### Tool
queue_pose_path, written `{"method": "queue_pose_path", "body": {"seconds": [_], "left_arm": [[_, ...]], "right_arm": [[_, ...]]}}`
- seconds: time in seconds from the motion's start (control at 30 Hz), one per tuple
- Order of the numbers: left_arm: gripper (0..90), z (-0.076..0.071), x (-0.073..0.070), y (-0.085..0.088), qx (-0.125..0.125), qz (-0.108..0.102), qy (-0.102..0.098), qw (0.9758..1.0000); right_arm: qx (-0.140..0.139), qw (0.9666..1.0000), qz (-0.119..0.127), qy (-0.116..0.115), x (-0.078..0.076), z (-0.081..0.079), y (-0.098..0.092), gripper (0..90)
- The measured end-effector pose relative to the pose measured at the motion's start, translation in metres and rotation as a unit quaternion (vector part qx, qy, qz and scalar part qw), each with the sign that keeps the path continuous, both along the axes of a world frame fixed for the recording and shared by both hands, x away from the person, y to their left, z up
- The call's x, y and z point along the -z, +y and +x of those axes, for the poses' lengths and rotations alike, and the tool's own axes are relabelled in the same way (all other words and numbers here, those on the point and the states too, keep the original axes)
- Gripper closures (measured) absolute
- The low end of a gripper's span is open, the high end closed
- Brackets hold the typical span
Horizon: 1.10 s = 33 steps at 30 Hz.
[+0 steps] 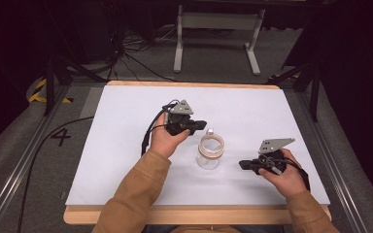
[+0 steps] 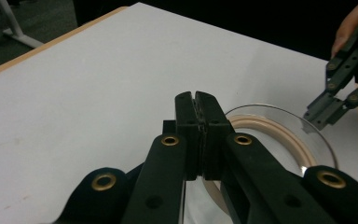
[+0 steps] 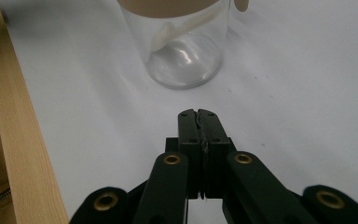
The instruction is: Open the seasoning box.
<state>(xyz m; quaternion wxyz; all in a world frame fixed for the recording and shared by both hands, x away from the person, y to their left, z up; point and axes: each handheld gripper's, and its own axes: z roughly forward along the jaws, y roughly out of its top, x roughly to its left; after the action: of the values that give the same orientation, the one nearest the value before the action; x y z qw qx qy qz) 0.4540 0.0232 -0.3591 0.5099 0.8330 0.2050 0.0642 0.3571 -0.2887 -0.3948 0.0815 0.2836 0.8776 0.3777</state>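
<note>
A dark room is seen beyond the counter, with grey carpet, loose black cables on the floor and the white legs of a frame standing further back. Yellow-and-black hazard tape is noted at the left edge, and a "4" is marked on the grey floor strip beside the counter. The counter is covered by a white sheet, with a pale wooden border exposed along the near and far edges. The sheet is plain and unmarked apart from faint smudges near the left side in the left claw view.

A clear glass jar with a tan ring at its mouth is stood upright near the middle of the sheet, and a small pale knob is seen just behind its rim.

The left claw is held above and just left of the jar, its jaws pressed together with nothing between them. The right claw is held low to the right of the jar, pointed toward it but apart from it, jaws likewise pressed together and empty. Tan sleeves are seen on both forearms.
</note>
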Motion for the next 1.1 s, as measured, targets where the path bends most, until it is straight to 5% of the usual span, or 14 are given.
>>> {"method": "queue_pose_path", "body": {"seconds": [0.17,0.8,1.1], "left_arm": [[89.5,0.004,0.001,-0.01,0.009,0.004,-0.012,0.9999],[89.3,0.014,0.01,-0.019,0.017,0.013,0.003,0.9998],[89.6,0.014,0.011,-0.019,0.017,0.01,0.008,0.9998]], "right_arm": [[0.011,0.9997,0.007,-0.022,0.001,-0.007,0.001,90.0],[0.003,0.9992,0.027,-0.031,0.004,-0.015,0.016,90.0],[-0.002,0.9966,0.066,-0.049,-0.007,-0.017,0.031,90.0]]}}
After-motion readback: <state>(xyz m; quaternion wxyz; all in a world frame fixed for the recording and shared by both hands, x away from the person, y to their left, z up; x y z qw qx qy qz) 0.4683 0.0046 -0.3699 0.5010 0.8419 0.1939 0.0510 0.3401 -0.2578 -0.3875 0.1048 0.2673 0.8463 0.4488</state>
